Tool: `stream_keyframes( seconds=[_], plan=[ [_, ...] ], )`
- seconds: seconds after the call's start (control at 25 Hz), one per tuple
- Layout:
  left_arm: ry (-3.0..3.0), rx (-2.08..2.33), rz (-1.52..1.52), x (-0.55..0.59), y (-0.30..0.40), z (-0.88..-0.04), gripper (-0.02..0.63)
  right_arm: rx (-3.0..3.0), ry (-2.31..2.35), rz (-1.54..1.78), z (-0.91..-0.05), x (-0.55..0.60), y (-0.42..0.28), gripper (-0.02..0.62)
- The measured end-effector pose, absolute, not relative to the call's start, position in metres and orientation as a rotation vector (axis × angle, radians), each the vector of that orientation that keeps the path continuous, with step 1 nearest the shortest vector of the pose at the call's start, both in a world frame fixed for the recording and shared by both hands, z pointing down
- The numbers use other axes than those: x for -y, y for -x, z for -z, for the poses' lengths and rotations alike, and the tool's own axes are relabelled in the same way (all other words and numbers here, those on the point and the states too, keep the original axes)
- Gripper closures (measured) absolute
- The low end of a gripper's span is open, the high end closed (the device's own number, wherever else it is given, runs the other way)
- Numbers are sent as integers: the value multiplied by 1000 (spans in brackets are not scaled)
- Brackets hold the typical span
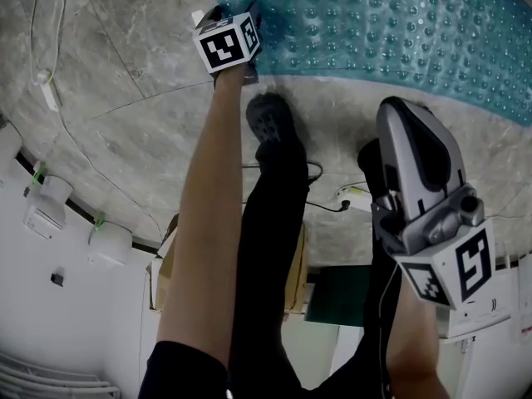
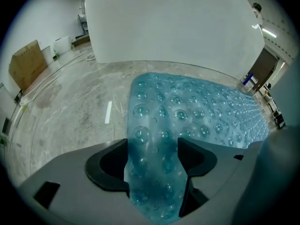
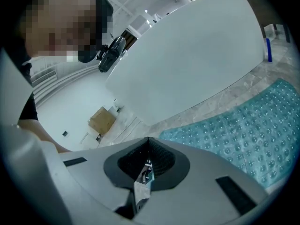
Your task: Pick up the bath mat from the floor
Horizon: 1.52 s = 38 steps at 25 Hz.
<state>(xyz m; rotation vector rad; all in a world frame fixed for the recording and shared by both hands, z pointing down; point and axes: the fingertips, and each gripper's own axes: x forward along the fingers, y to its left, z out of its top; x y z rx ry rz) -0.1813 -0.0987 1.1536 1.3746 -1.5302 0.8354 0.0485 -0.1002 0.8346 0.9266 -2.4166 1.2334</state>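
Observation:
A translucent teal bath mat [image 1: 374,23] with rows of bubbles lies on the marble floor at the top of the head view. My left gripper [image 1: 247,11] points steeply down at the mat's near left corner. In the left gripper view that corner of the mat [image 2: 187,111] runs up between the jaws of the left gripper [image 2: 152,158]; they stand wide apart and do not pinch it. My right gripper [image 1: 397,110] hangs above the floor at the right, short of the mat, jaws together and empty. The right gripper view has the right gripper [image 3: 147,165] shut, with the mat [image 3: 243,130] beyond it.
A person's dark trouser leg and shoe [image 1: 270,123] stand just behind the mat's edge. Cables [image 1: 332,202] trail over the grey marble floor [image 1: 125,98]. A large white curved tub wall [image 2: 173,22] rises beyond the mat. A cardboard box [image 2: 26,64] sits by the wall.

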Motion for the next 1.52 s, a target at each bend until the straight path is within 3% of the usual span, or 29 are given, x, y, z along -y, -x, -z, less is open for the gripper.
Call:
stream_keyframes(
  seconds=[0.2,0.44,0.8,1.52],
  plan=[
    [-1395,1496,-830,99,167,-1148,395,2425,-944,-1233,-831,108,-50,583],
    [-1413,1455,-939,98,153,-1130,463,2438,-958,-1139,-834,114,-56,583],
    [-1555,1354,-928,97,104,-1038,549,2397,-963,-1043,-800,94,-85,583],
    [-1717,1200,-752,121,-40,-769,574,2487,-1107,-847,-528,133,-161,583]
  ],
)
